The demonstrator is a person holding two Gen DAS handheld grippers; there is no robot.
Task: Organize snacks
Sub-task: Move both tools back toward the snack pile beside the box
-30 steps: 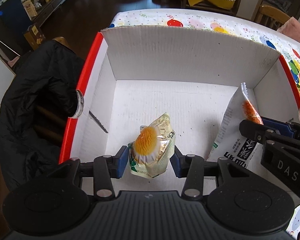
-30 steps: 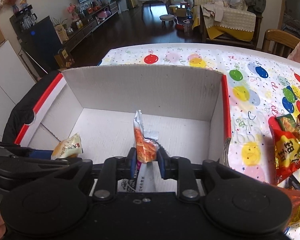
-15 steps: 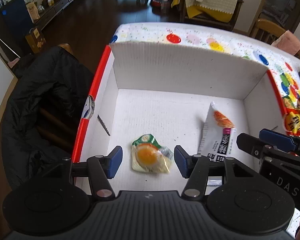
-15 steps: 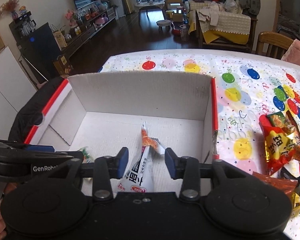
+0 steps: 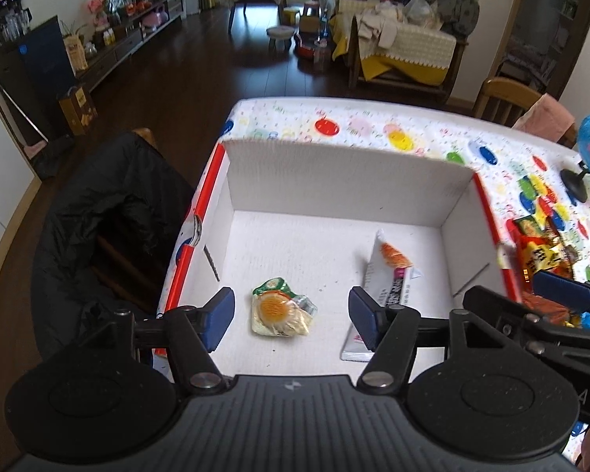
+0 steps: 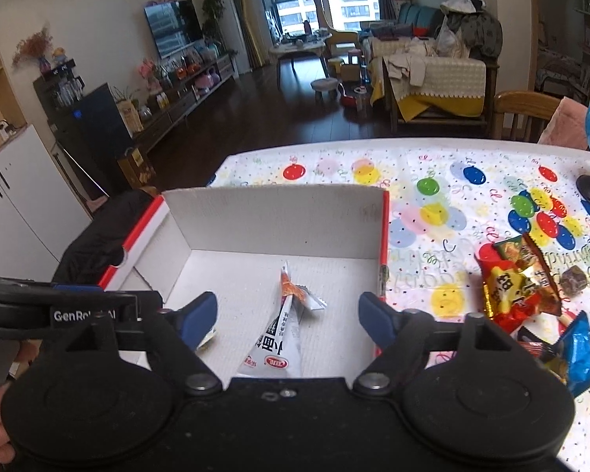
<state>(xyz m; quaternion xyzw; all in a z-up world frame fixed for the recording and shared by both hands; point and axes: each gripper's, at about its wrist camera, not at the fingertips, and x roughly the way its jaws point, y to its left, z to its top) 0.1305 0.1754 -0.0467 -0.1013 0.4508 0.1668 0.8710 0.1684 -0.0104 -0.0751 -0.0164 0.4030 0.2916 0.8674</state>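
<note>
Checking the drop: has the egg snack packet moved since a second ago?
Yes. The egg snack packet stood between the left claw pads; those jaws have just been opening, and it now lies flat on the white box floor.

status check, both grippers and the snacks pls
Left gripper and right gripper open, jaws just widened, nothing held. Clear egg-print packet and white-and-orange pouch lying in white cardboard box. Nothing blocking.

box [image 5: 346,181]: white, red rims | bench cloth [image 6: 444,181]: white, multicoloured balloons | egg snack [image 5: 279,312]: yellow-orange, green top | claw pads [image 5: 218,318]: blue
</note>
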